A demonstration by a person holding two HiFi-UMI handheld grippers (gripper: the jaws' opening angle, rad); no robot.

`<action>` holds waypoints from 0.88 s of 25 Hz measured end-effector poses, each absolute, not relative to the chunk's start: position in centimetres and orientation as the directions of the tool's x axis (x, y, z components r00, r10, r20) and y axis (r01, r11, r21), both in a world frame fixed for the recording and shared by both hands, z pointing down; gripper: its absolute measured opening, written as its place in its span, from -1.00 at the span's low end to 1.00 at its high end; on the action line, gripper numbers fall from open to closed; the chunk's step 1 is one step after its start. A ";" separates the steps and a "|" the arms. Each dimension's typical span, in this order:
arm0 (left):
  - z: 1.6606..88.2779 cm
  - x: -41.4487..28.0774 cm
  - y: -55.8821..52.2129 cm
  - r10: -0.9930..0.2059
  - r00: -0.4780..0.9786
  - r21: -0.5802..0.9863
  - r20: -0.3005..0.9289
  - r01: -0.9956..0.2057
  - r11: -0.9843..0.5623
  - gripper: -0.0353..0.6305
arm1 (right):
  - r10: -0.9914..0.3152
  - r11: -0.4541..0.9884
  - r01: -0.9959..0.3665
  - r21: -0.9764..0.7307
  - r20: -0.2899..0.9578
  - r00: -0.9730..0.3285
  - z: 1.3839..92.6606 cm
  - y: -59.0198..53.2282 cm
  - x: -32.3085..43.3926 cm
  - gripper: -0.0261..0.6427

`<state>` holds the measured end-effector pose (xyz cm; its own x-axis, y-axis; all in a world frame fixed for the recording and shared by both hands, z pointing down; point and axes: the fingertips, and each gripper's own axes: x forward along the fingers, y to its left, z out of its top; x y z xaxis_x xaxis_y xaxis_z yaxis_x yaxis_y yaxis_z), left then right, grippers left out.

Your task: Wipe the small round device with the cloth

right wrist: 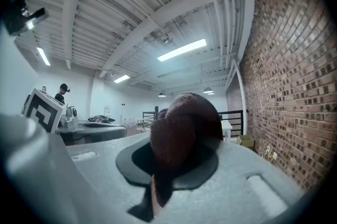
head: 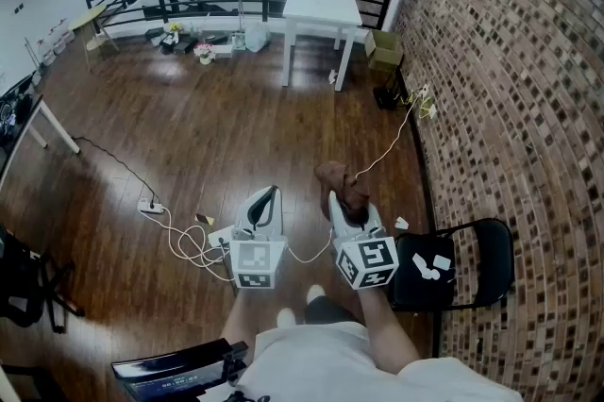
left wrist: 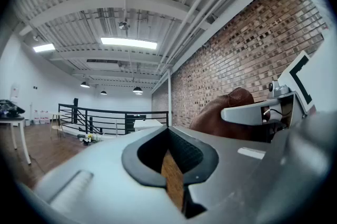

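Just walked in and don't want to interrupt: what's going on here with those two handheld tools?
A person stands over the wooden floor with tongs in each hand, both pointing level ahead. The right tongs are clamped on a bunched brown cloth. The left tongs are shut with nothing between them. No wiping is under way. I can't pick out a small round device; some white bits lie on the black chair to the right.
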<state>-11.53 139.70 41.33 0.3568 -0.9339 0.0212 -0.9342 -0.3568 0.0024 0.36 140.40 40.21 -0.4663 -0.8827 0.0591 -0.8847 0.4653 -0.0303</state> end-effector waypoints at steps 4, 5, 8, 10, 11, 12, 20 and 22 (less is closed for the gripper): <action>42.2 -12.1 136.8 -0.945 0.327 0.027 0.002 -0.945 -0.327 -0.87 | -0.878 0.472 -0.881 -0.018 0.078 -0.472 41.6 136.8 0.1 -0.85; 42.6 -12.1 135.8 -0.945 0.327 0.029 0.002 -0.945 -0.327 -0.87 | -0.878 0.472 -0.882 -0.018 0.081 -0.471 42.1 135.7 0.1 -0.85; 43.2 -12.2 132.3 -0.949 0.314 0.020 0.009 -0.949 -0.314 -0.87 | -0.869 0.485 -0.874 -0.031 0.090 -0.486 43.5 131.5 -0.1 -0.85; 42.6 -12.8 129.2 -0.955 0.298 -0.003 0.005 -0.955 -0.298 -0.87 | -0.852 0.519 -0.855 -0.020 0.077 -0.519 43.5 128.2 -0.9 -0.85; 42.1 -13.1 127.5 -0.956 0.293 -0.012 0.000 -0.956 -0.293 -0.87 | -0.841 0.539 -0.842 0.006 0.060 -0.538 43.0 126.4 -1.4 -0.85; 41.6 -13.5 125.6 -0.957 0.289 -0.017 -0.006 -0.957 -0.289 -0.87 | -0.830 0.558 -0.829 0.040 0.034 -0.557 42.3 124.5 -1.9 -0.85; 38.2 -10.4 111.0 -0.951 0.304 -0.038 -0.060 -0.952 -0.303 -0.87 | -0.828 0.547 -0.832 0.094 -0.088 -0.554 36.4 110.2 1.0 -0.85; 38.6 -9.1 108.7 -0.945 0.324 -0.045 -0.049 -0.946 -0.322 -0.87 | -0.853 0.517 -0.854 0.055 -0.058 -0.519 37.5 107.6 2.6 -0.85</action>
